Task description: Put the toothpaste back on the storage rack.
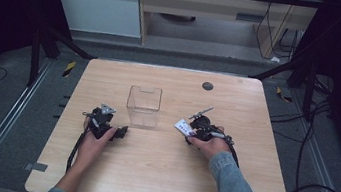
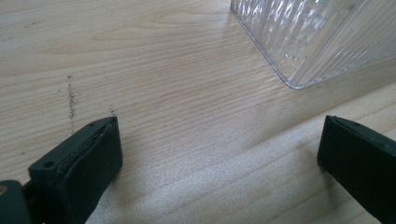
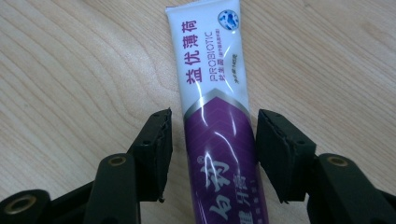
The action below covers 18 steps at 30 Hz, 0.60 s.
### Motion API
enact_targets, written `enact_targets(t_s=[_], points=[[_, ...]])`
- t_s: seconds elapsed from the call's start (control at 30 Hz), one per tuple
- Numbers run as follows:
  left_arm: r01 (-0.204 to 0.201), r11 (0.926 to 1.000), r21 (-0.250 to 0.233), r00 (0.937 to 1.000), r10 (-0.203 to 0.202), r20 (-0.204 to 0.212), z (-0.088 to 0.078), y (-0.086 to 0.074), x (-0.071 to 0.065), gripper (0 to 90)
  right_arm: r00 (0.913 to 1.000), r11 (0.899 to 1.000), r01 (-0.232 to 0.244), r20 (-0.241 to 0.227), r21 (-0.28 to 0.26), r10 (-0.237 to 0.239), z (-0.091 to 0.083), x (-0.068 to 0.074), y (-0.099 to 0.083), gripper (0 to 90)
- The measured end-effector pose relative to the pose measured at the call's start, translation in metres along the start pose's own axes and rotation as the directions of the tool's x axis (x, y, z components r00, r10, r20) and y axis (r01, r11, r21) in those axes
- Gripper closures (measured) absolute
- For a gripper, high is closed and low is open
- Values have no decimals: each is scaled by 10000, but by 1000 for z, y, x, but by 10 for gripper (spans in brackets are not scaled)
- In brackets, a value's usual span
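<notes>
A white and purple toothpaste tube lies flat on the wooden table, to the right of a clear plastic container. My right gripper straddles the tube's purple half, with one jaw on each side and a thin gap between each pad and the tube. In the high view that right gripper points left at the tube. My left gripper rests low on the table, left of and in front of the container. Its jaws stand wide apart over bare wood, and the container's ribbed corner lies just ahead.
A small dark round disc sits near the table's far edge. Black stand legs and cables lie on the floor on both sides of the table. Bare wood stretches in front of both hands.
</notes>
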<state>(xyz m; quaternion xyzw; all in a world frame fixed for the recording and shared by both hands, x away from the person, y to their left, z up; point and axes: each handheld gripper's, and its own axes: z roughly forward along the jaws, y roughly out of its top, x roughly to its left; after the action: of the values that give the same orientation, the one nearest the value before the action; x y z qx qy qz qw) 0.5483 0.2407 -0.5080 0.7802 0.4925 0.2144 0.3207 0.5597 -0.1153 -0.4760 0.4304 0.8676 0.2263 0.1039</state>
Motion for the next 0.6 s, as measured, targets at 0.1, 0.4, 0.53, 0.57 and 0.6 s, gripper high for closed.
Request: enact_targets(t_s=[0.1,0.4,0.53,0.57,0.6], points=[[0,10000,3,10000,0,2,0,0,0,0,9998,9999,41,194,125,-43,4,0,4,515],[7,10000,3,10000,-7,-15,0,0,0,0,9997,9996,5,243,278,-11,5,2,9,609],[13,10000,3,10000,-13,-12,0,0,0,0,9994,9996,45,339,284,-55,5,2,10,653],[13,10000,4,10000,-13,-11,0,0,0,0,9993,9995,51,357,325,-63,4,3,11,667],[14,10000,3,10000,-14,-12,0,0,0,0,9991,9993,76,406,376,-91,4,3,11,681]])
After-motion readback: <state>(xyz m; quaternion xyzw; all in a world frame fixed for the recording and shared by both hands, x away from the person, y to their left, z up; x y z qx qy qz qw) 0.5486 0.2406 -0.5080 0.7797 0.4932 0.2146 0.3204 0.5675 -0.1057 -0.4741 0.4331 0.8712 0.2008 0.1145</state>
